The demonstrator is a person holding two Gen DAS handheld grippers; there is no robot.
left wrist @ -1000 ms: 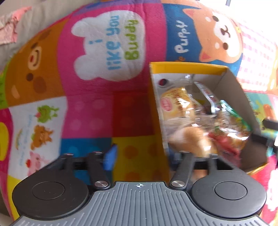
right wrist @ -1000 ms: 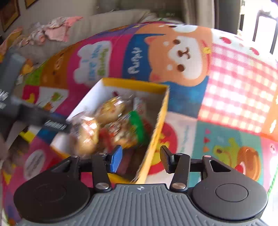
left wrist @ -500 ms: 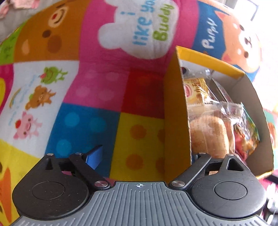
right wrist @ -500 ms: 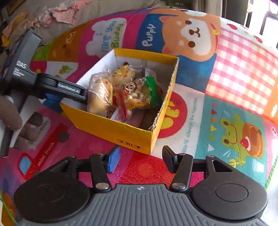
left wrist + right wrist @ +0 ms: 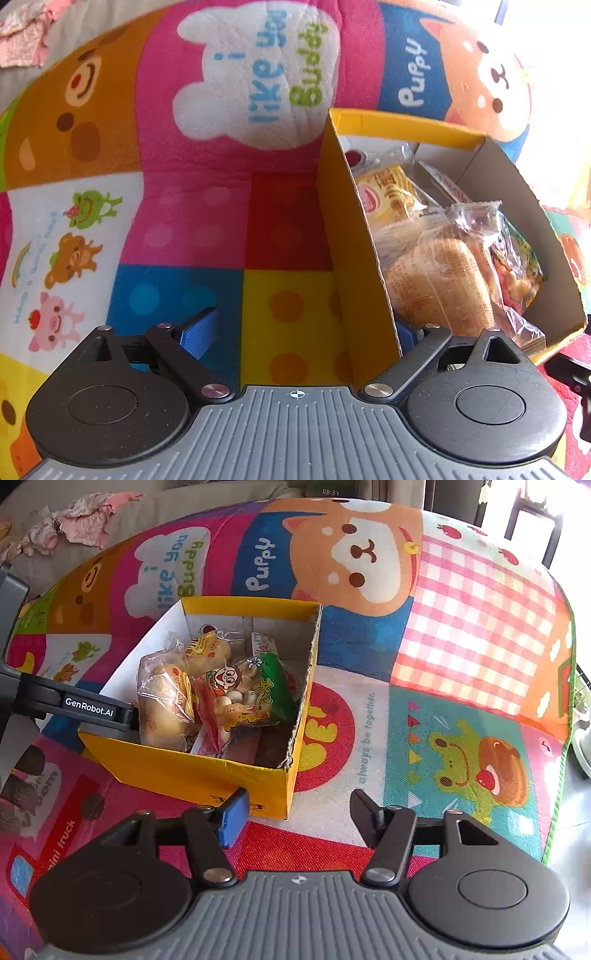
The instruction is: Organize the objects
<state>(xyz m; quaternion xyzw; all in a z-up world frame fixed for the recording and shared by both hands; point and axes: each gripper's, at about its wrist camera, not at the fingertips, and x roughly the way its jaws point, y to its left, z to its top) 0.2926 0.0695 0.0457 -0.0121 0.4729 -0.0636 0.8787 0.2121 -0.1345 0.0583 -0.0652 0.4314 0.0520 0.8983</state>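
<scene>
Left wrist view: left gripper (image 5: 303, 325), fingers wide apart, straddling the side wall of the yellow box (image 5: 354, 236), right of centre; likely to steady it. Wrapped snacks (image 5: 443, 266) inside.

Right wrist view: right gripper (image 5: 295, 812), spread and empty, lower centre, near the box corner. Play mat (image 5: 461, 635) beneath.

One yellow cardboard box (image 5: 192, 771) is seen, two wrapped bread buns (image 5: 166, 701) are counted inside it, two printed snack packets (image 5: 240, 694) are counted beside the buns, one cartoon play mat (image 5: 461, 627) is seen under the box, two grippers (image 5: 295, 816) are seen
</scene>
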